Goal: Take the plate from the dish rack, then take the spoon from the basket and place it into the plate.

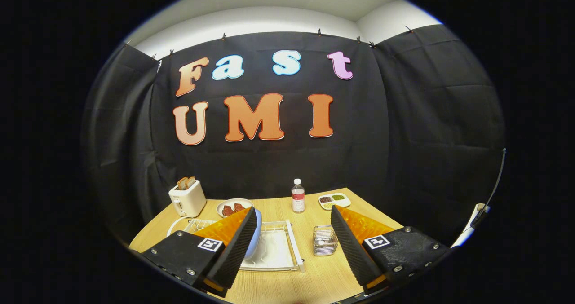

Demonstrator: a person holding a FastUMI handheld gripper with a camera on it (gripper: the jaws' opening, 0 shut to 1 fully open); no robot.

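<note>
A hand-held gripper [292,245], fingers spread wide and holding nothing, hovers above a wooden bench [314,277] at the bottom of the frame. A pale blue plate [254,241] stands on edge in the white dish rack [278,250], just ahead of and partly behind the left finger, lower centre. The clear basket [324,240] holding the spoon sits right of the rack, beside the right finger.

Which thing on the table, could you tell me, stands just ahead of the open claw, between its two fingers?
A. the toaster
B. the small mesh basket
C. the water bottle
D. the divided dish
B: the small mesh basket sits on the table between the fingers of the open claw, beside the white dish rack, nearer than the water bottle.
</note>
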